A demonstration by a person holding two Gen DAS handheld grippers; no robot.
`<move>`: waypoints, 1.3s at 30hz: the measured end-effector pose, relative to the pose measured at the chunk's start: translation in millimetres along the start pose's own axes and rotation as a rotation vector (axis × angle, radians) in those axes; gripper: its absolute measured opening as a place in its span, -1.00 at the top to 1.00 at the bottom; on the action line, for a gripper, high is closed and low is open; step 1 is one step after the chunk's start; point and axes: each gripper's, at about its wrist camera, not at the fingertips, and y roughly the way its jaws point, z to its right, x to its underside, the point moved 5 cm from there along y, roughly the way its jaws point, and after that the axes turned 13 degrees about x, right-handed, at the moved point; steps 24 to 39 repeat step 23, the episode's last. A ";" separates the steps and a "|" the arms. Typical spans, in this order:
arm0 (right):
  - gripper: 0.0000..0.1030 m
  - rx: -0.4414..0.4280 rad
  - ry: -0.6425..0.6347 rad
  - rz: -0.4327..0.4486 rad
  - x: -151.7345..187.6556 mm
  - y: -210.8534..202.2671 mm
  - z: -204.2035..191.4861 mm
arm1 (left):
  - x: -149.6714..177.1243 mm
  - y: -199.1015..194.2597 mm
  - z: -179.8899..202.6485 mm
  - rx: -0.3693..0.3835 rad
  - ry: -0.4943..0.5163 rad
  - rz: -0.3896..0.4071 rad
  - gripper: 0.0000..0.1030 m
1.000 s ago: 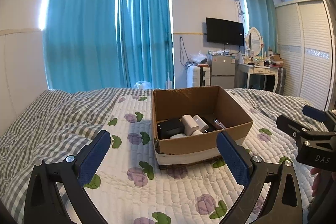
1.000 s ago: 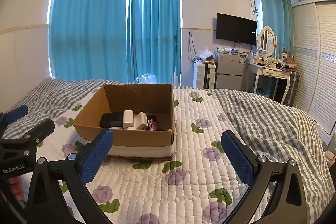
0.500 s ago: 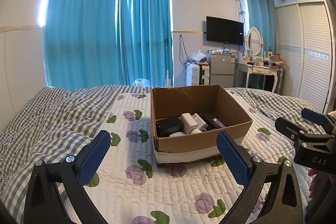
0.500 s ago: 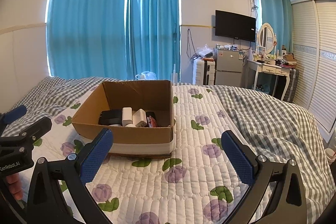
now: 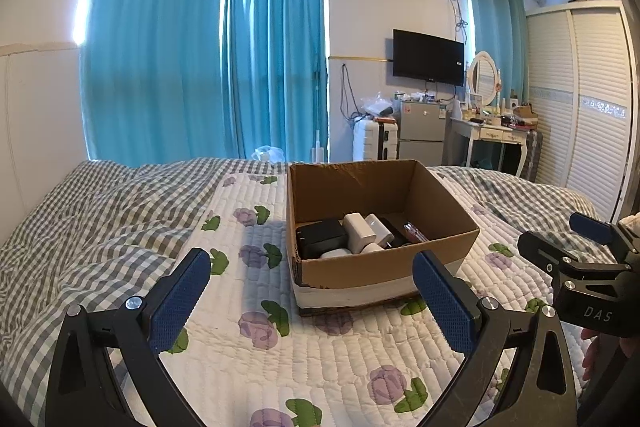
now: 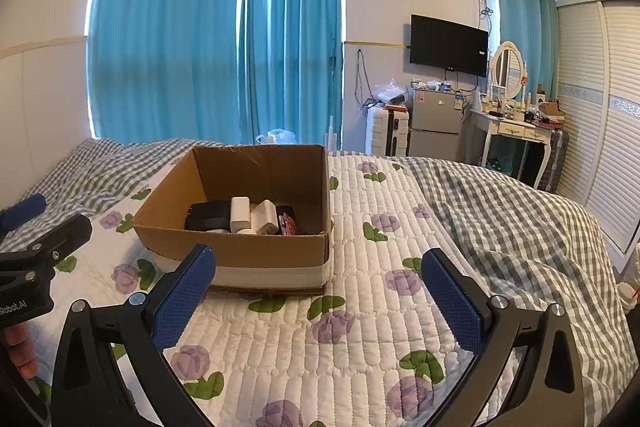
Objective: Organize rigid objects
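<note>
An open cardboard box (image 5: 440, 203) (image 6: 168, 199) stands on the quilted bed. Inside lie a black adapter (image 5: 320, 237) (image 6: 208, 215), white chargers (image 5: 364, 233) (image 6: 256, 215) and a red-marked item (image 6: 289, 223). My left gripper (image 5: 312, 301) is open and empty, held above the quilt just in front of the box. My right gripper (image 6: 318, 301) is open and empty, in front of the box's right corner. Each gripper shows at the edge of the other's view, the right one (image 5: 576, 259) and the left one (image 6: 36, 243).
The bed carries a white floral quilt (image 6: 380, 327) and grey checked bedding (image 5: 100, 211). Blue curtains (image 5: 208, 67), a suitcase (image 5: 374, 139), a small fridge (image 5: 422, 131), a dressing table (image 6: 516, 131) and a white wardrobe (image 5: 588, 99) line the far walls.
Both grippers drifted slightly; the box sits a touch lower and nearer in both views. Jaws stayed open and nothing was picked up.
</note>
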 end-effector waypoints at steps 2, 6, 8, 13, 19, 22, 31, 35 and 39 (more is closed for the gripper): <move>-1.00 0.000 0.002 -0.005 0.4 0.9 0.6 | 0.1 -0.3 -0.1 0.001 -0.002 -0.001 -1.00; -1.00 0.006 0.006 -0.008 0.7 2.2 2.3 | -0.2 -0.2 0.5 -0.002 0.003 0.000 -1.00; -1.00 0.006 0.008 -0.009 0.8 2.5 3.0 | 0.4 0.6 1.2 0.001 0.006 -0.004 -1.00; -1.00 0.004 0.000 -0.022 2.6 4.8 1.5 | 1.0 0.8 2.0 -0.001 0.007 -0.008 -1.00; -1.00 0.006 -0.003 -0.027 3.8 6.1 0.5 | 1.3 0.7 1.6 -0.010 0.013 -0.006 -1.00; -1.00 0.005 -0.001 -0.031 4.5 6.5 0.7 | 2.5 0.9 3.4 -0.010 0.028 -0.015 -1.00; -1.00 0.005 0.001 -0.033 4.8 6.7 0.7 | 2.6 0.8 3.8 -0.010 0.027 -0.013 -1.00; -1.00 0.005 0.001 -0.033 4.8 6.7 0.7 | 2.6 0.8 3.8 -0.010 0.027 -0.013 -1.00; -1.00 0.005 0.001 -0.033 4.8 6.7 0.7 | 2.6 0.8 3.8 -0.010 0.027 -0.013 -1.00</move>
